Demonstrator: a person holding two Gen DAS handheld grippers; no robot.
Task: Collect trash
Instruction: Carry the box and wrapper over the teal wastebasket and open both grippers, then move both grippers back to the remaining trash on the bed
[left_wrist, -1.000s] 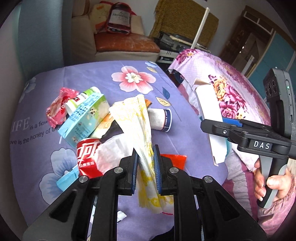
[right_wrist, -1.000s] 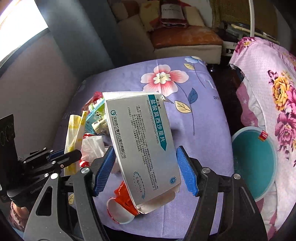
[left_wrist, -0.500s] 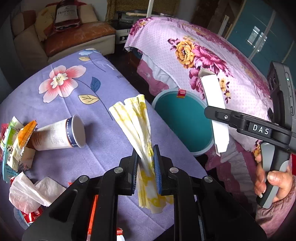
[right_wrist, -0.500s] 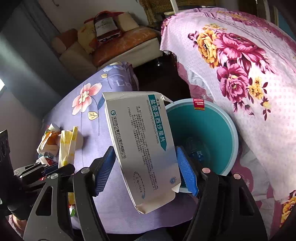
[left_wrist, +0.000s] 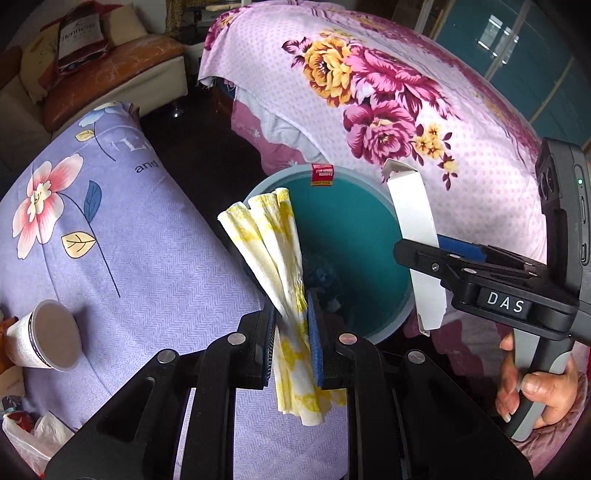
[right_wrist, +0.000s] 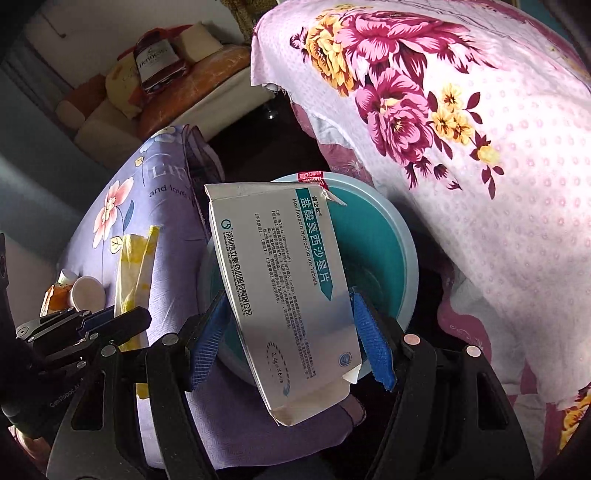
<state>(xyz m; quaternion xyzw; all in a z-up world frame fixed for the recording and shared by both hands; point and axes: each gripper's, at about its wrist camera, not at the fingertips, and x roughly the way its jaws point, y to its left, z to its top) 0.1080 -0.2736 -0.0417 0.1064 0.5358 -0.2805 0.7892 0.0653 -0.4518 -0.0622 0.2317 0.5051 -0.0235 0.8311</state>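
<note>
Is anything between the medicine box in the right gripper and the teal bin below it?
Nothing shows there. In the right wrist view the medicine box, clamped in the right gripper, hangs directly over the open teal bin with only air between.

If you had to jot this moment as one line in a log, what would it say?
left gripper: shut on yellow wrapper | right gripper: shut on medicine box | both beside teal bin | paper cup on purple cloth

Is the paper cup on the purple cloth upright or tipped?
Tipped. The paper cup lies on its side on the purple cloth, its open mouth toward the camera.
</note>
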